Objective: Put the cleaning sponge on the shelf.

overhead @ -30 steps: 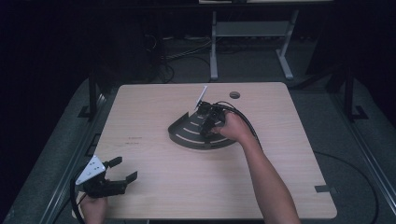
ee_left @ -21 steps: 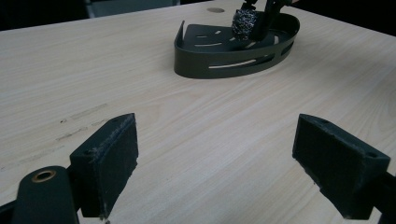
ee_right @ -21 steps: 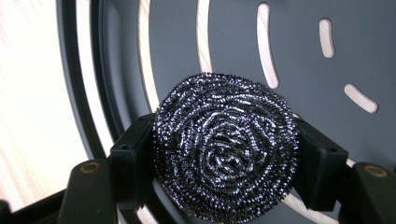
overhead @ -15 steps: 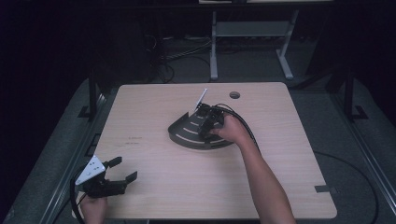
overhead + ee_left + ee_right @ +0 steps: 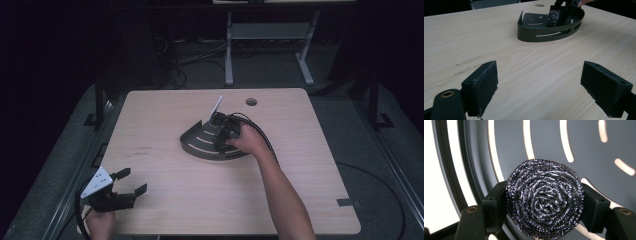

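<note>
Barely anything has shifted: right gripper still pinches the steel scourer inside the corner caddy; left gripper, seven o'clock, spread wide.

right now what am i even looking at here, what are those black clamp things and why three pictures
A person works at a wooden table, holding a hand-held clamp tool in each hand. One camera looks down from above; the other two ride on the tools and look along their jaws. The right gripper is closed on a steel wool scrubber and holds it over a dark slotted tray shaped like a quarter circle. The left gripper waits near the table's front corner, jaws open and holding nothing.
</note>
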Demonstrator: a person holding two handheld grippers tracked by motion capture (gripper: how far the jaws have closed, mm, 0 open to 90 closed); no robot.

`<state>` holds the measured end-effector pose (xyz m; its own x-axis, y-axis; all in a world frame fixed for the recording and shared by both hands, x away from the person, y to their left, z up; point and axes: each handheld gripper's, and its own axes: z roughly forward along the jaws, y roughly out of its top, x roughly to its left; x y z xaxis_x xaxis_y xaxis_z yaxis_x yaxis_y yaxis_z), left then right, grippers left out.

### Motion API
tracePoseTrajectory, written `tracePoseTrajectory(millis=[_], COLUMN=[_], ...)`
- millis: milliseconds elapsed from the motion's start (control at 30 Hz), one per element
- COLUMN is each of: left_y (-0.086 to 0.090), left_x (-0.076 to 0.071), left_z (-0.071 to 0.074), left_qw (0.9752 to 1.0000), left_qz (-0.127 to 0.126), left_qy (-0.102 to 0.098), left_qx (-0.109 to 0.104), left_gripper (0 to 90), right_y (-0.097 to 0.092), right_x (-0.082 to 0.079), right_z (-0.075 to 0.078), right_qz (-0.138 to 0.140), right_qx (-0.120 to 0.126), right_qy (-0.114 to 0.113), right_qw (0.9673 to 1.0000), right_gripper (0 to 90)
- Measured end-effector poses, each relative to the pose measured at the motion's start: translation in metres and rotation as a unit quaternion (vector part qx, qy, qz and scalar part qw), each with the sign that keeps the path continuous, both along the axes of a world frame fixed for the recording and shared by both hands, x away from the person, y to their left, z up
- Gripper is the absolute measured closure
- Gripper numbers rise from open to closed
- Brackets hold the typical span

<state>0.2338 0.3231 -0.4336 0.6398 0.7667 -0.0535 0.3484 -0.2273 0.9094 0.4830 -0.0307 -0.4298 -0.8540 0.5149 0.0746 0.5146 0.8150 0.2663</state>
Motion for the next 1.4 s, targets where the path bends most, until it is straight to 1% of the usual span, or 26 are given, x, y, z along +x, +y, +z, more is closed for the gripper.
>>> tracePoseTrajectory(millis=[667,733,800,933,1033,1233,1267,1400], left_y=[0.0010,0.0010,0.0007,0.0006,0.0007,0.0009,0.0008,0.0007], left_x=[-0.0001,0.0000,-0.0001,-0.0002,-0.0002,-0.0003,-0.0003,-0.0003], left_z=[0.0002,0.0002,0.0002,0.0003,0.0003,0.0003,0.0003,0.0003], left_qw=[1.0000,1.0000,1.0000,1.0000,1.0000,1.0000,1.0000,1.0000], left_qz=[0.000,0.000,0.000,0.000,0.001,0.001,0.001,0.000], left_qy=[0.000,-0.001,0.000,0.000,-0.001,-0.001,-0.001,-0.001], left_qx=[0.001,0.001,0.001,0.001,0.001,0.000,0.000,0.000], left_gripper=[13.7,13.7,13.7,13.7,13.7,13.7,13.7,13.7], right_y=[0.0008,0.0005,0.0009,0.0015,0.0018,0.0000,-0.0007,-0.0038], right_x=[0.0020,0.0019,0.0015,0.0015,0.0016,0.0013,0.0010,0.0011], right_z=[-0.0034,-0.0042,-0.0046,-0.0056,-0.0075,-0.0089,-0.0091,-0.0095], right_qz=[-0.004,-0.007,-0.005,-0.006,-0.007,-0.009,-0.012,-0.017], right_qx=[-0.002,-0.001,-0.003,-0.003,-0.009,-0.008,-0.004,-0.002], right_qy=[0.000,0.003,0.000,0.004,0.006,0.006,0.007,0.006], right_qw=[1.0000,1.0000,1.0000,1.0000,0.9999,0.9999,0.9999,0.9998], right_gripper=[31.0,30.9,30.8,30.5,30.0,29.4,29.3,26.5])
